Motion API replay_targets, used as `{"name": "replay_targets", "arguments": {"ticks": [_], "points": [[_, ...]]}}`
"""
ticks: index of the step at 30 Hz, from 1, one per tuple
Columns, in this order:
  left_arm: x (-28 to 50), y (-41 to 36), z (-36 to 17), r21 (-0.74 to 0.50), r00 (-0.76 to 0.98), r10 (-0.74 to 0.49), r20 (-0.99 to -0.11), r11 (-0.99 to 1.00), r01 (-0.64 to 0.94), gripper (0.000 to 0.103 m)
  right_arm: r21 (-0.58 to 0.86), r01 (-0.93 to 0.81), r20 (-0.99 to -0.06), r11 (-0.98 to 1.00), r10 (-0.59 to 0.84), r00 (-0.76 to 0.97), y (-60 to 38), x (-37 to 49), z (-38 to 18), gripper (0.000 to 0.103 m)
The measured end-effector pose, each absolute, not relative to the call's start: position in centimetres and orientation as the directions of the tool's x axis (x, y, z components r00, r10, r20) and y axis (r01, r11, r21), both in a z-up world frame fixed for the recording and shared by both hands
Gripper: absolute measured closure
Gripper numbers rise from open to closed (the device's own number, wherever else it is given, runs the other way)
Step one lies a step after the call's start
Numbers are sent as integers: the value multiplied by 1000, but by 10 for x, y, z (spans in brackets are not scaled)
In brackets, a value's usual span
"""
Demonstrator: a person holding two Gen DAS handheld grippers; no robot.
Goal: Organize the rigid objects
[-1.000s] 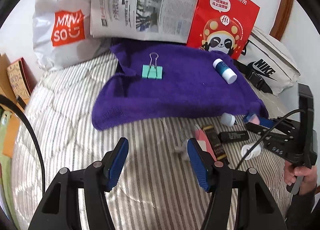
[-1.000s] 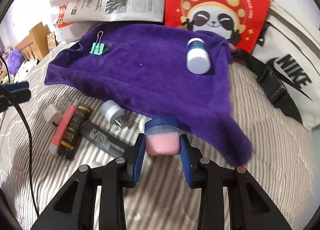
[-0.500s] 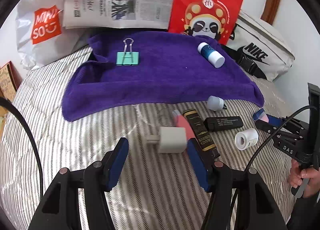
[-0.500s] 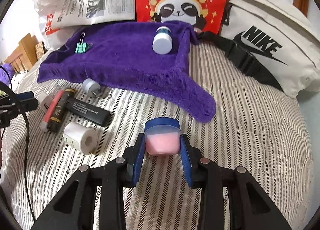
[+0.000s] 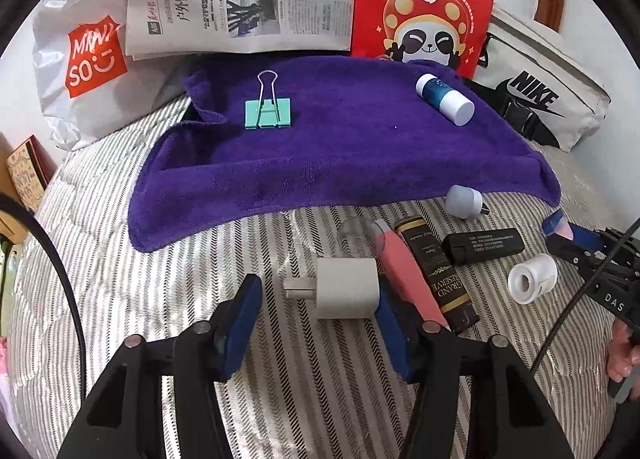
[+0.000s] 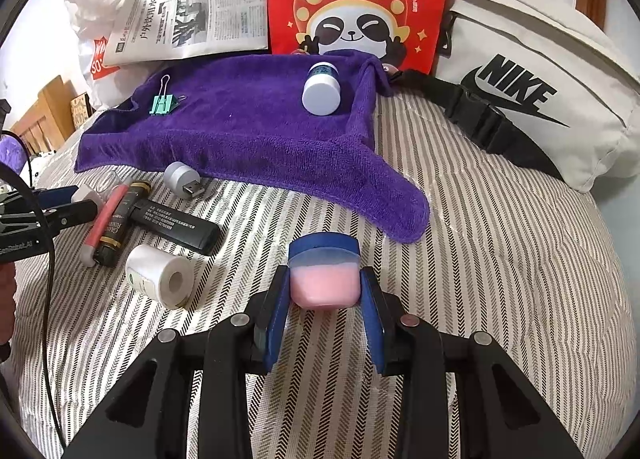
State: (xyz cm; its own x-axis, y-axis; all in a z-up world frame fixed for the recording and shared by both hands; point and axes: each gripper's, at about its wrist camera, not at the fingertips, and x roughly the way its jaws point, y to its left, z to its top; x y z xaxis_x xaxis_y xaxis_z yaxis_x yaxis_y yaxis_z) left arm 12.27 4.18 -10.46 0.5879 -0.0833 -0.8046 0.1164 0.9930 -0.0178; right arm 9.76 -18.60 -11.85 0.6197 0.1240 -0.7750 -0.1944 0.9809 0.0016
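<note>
Left wrist view: we are closing our left gripper (image 5: 316, 319) around the charger (image 5: 346, 293), its right pad touching; our right gripper (image 6: 325, 313) is clamping the jar (image 6: 324, 277).

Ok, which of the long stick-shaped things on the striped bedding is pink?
The pink tube, lying between the white charger and the black-and-gold tube; the third, the black stick, is plain black.

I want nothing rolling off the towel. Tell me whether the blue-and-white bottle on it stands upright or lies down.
Lying down. The blue-and-white bottle rests on its side on the purple towel, white cap end pointing toward the cameras.
</note>
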Motion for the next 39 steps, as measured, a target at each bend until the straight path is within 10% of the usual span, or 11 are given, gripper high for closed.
{"name": "replay_targets", "arguments": {"ticks": [39], "points": [[124,37,-108,13,626,-47,-778,996,90,61,3,-198,-774,980,128,621,-186,99,-119,66]]}}
